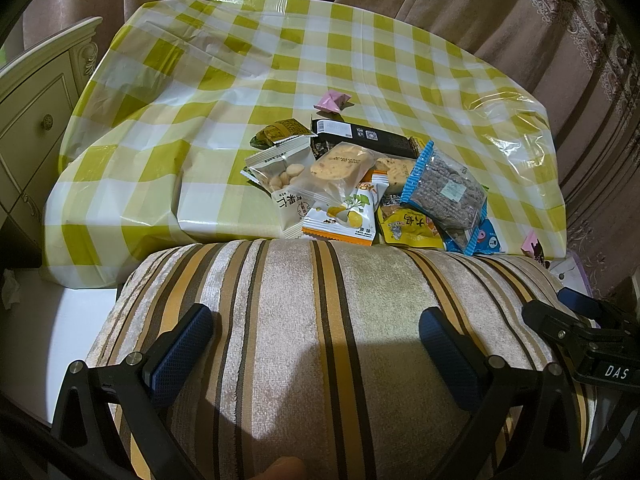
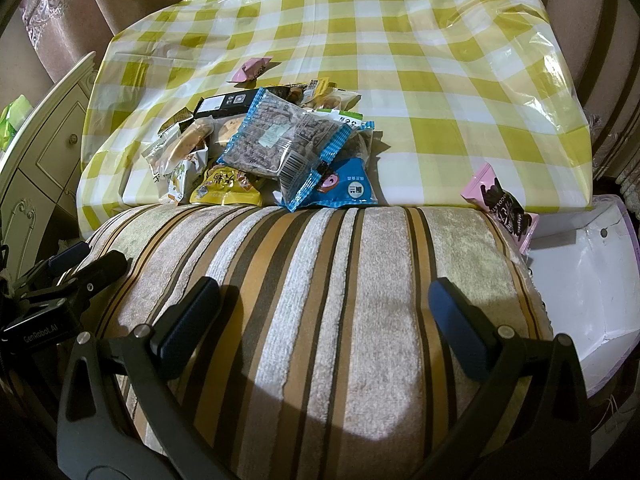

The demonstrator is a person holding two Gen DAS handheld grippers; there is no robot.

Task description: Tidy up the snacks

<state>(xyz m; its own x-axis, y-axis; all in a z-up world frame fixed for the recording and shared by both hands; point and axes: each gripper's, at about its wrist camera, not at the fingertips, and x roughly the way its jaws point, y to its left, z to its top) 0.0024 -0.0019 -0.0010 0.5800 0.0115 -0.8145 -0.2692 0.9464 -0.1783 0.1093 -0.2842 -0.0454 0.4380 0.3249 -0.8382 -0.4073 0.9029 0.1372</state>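
A heap of wrapped snacks (image 1: 360, 188) (image 2: 272, 144) lies near the front edge of a table under a yellow-and-white checked cloth (image 1: 280, 60) (image 2: 420, 60). On top sits a clear blue-edged bag of brown pieces (image 1: 446, 188) (image 2: 280, 138). A small pink packet (image 1: 332, 102) (image 2: 250, 69) lies apart behind the heap. A pink chocolate packet (image 2: 500, 204) (image 1: 532, 244) rests at the table's front right corner. My left gripper (image 1: 316, 344) and right gripper (image 2: 324, 312) both hang open over a striped cushion (image 1: 320, 320) (image 2: 320, 280), holding nothing.
A white box (image 2: 580, 280) stands to the right of the cushion below the table corner. A cream cabinet with drawers (image 1: 36, 112) (image 2: 36, 152) stands at the left. Brown curtains (image 1: 540, 20) hang behind the table. The far half of the cloth is bare.
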